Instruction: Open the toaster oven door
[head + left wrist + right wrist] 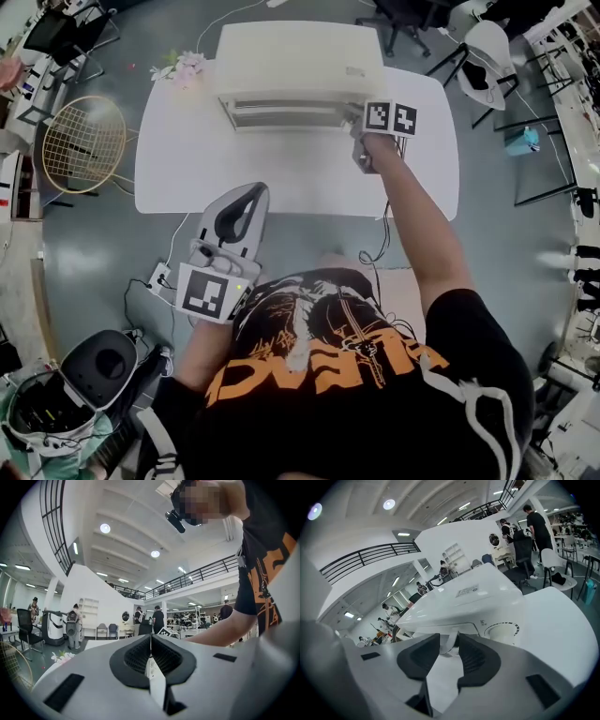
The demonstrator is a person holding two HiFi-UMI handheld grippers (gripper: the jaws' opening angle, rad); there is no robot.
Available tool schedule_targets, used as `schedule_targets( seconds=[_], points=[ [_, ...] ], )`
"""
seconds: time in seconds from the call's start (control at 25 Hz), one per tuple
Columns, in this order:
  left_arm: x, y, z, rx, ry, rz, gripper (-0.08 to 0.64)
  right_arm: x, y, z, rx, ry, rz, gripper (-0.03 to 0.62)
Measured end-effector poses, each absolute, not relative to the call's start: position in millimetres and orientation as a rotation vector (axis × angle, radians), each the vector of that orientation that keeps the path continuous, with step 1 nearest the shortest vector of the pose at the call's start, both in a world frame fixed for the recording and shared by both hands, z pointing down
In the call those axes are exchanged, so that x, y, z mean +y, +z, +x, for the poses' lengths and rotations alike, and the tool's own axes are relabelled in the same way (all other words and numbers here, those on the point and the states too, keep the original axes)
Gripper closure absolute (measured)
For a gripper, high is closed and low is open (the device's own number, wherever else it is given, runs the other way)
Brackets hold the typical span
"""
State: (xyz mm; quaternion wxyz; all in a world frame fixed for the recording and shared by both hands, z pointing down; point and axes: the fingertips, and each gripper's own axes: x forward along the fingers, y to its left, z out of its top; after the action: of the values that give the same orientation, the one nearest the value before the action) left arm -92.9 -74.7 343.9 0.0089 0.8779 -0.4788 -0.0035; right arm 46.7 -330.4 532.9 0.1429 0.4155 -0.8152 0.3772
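Head view: white toaster oven sits at the far edge of a white counter, front facing the person. Right gripper is reached out to the oven's front right corner; its marker cube covers the tips from here. Left gripper is held low, just off the near edge of the counter and well apart from the oven. A small bunch of flowers lies by the oven's left side.

Left gripper view: camera is tilted up at the hall and ceiling. The fingers are pressed together along one seam, with nothing between them.

Right gripper view: the oven fills the middle of the frame, close up, with a dial on its front at right. The dark pads stand a narrow gap apart with the white door handle between them (they seem to pinch it, though contact on the left pad is hard to confirm). From this angle I cannot tell whether the door has left the oven body at all.
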Motion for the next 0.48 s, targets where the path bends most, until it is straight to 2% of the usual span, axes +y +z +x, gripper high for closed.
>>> schedule_targets(
  seconds=[0.48],
  points=[
    [-81, 346, -86, -1.464, -0.02, 2.752, 0.538, -292, 542, 49, -2.352, 0.975, 1.181, 0.468]
  ],
)
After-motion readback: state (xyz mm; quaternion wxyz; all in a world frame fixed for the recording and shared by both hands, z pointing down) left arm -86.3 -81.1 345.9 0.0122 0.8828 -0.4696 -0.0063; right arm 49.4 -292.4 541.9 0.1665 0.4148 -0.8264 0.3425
